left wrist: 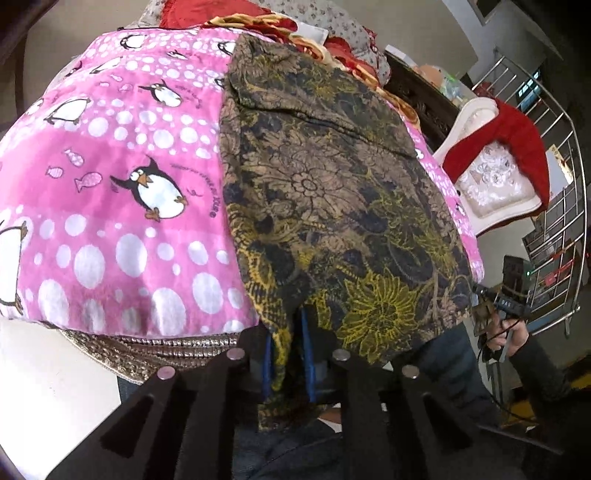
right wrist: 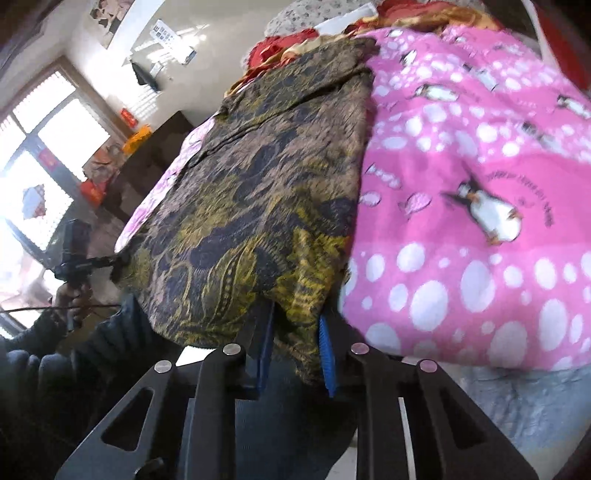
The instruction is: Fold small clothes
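Floral garment [left wrist: 332, 206], one piece in brown, navy and yellow flower print, lies spread on a pink penguin blanket [left wrist: 122, 192] with its near hem hanging over the edge, where two grippers pinch it: the left gripper [left wrist: 287, 354] has its blue-padded fingers pressed on the hem's left corner, and the right gripper [right wrist: 295, 354] clamps the other corner. Beyond the blanket's white dots, fish and several penguins, whose small curved writing is unreadable, red and gold bedding [left wrist: 258, 18] is heaped.

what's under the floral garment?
The pink penguin blanket lies under the floral garment, showing on both sides. Whatever is beneath the blanket is mostly hidden; only a woven edge shows.
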Action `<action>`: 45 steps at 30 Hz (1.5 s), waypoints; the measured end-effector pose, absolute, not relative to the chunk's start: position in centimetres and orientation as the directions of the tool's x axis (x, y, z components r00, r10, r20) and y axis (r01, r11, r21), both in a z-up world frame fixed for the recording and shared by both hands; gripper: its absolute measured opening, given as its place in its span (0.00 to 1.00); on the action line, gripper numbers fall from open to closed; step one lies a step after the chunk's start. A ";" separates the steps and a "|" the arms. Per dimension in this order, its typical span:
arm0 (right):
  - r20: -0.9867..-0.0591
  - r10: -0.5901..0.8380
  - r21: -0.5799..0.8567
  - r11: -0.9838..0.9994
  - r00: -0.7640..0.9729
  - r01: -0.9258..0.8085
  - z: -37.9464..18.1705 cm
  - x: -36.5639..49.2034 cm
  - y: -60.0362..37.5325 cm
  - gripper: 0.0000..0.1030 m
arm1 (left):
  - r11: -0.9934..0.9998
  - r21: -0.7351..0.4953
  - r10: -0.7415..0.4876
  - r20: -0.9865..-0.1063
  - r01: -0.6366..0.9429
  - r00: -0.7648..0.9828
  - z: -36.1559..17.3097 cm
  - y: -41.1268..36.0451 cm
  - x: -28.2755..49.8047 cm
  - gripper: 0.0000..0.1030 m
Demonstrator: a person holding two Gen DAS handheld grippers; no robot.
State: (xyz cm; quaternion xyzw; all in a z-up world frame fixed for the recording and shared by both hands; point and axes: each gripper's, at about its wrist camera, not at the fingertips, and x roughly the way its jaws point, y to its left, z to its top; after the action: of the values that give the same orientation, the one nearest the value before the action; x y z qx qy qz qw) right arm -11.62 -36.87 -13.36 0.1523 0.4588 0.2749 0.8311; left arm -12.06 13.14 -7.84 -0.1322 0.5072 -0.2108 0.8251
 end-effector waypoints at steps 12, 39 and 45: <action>-0.550 0.654 0.441 0.756 0.519 -0.485 -3.3 -14.7 -38.7 0.00 | 0.768 -0.597 -0.611 -0.574 0.232 0.545 -1.9 16.7 -14.6 0.03; -0.596 0.228 0.155 0.973 0.770 -0.169 1.0 12.1 -35.7 0.00 | 0.881 -0.463 -0.408 -0.643 0.095 0.648 0.3 15.1 15.5 0.03; -0.686 0.134 0.095 0.991 0.715 -0.095 -2.1 17.8 -35.2 0.00 | 0.921 -0.386 -0.346 -0.736 0.060 0.582 -4.0 13.1 21.1 0.07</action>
State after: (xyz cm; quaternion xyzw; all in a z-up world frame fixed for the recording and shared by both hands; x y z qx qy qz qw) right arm 17.84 -35.22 -2.07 0.0265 0.3726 0.0619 0.9255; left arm 21.06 13.07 -4.04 -0.1617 0.4423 -0.1162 0.8745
